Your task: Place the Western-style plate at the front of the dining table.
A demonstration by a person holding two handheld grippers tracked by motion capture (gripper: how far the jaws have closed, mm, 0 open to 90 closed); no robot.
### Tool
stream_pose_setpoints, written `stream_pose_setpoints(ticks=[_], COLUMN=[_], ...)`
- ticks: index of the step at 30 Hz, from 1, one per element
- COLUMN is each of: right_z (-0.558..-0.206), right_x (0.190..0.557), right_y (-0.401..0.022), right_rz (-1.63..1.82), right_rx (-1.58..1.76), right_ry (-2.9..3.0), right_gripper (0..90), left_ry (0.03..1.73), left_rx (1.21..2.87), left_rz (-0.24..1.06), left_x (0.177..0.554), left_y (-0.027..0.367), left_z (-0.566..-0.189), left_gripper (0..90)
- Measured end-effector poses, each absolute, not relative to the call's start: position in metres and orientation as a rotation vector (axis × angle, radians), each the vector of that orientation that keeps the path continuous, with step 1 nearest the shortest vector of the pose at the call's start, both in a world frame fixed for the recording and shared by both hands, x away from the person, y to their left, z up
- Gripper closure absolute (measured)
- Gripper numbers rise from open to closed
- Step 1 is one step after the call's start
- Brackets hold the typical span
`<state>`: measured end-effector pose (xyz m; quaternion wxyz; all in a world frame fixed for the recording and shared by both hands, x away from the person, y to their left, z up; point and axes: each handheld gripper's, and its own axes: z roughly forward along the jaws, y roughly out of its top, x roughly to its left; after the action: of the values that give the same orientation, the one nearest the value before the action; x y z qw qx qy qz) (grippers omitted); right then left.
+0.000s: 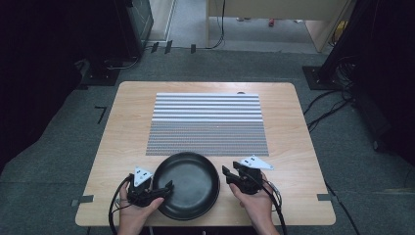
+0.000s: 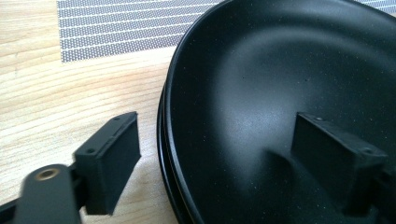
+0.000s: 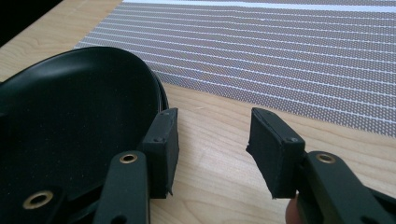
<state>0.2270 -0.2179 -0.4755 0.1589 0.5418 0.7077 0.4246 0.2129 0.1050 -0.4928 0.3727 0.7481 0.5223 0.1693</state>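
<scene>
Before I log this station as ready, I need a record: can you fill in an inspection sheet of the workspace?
Surface: light wooden table, level, with a grey striped mat lying flat across its middle.
Job's things: black plate at the near edge, overlapping the mat's near border; it seems to sit on a second one.
Clutter: nothing seen.
Grippers: left gripper open, straddling the plate's rim, one jaw inside, one outside, pads not pressing. Right gripper open above bare wood beside the plate's other side.
Cables: black cable trailing from the left gripper; more cables on the floor.
Surroundings: grey carpet, dark equipment stands at both sides.
</scene>
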Motion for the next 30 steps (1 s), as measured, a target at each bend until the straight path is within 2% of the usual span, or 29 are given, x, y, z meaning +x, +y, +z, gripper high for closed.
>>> stream_pose_setpoints(ticks=[3, 5, 10, 17, 20, 30], right_z=[-0.475, -0.475, -0.481, -0.490, -0.495, -0.490], right_x=[0.232, 0.234, 0.236, 0.232, 0.230, 0.221], right_y=[-0.215, -0.214, -0.211, -0.215, -0.217, -0.217], right_rz=[1.207, 1.225, 1.221, 1.319, 1.421, 1.537], right_rx=[1.538, 1.546, 1.585, 1.630, 1.722, 1.769], right_ry=[2.015, 2.005, 2.055, 2.085, 2.057, 2.075], right_gripper=[54.3, 60.4, 66.8, 69.6, 74.8, 77.6], left_ry=[1.336, 1.331, 1.343, 1.345, 1.345, 1.358], left_rx=[1.915, 1.911, 1.888, 1.880, 1.873, 1.842], left_rz=[0.429, 0.428, 0.421, 0.421, 0.414, 0.374], left_x=[0.213, 0.213, 0.213, 0.214, 0.214, 0.213], left_y=[0.105, 0.106, 0.111, 0.113, 0.116, 0.129], left_z=[-0.493, -0.493, -0.492, -0.492, -0.491, -0.490], left_gripper=[24.2, 27.4, 37.7, 43.1, 46.7, 53.5])
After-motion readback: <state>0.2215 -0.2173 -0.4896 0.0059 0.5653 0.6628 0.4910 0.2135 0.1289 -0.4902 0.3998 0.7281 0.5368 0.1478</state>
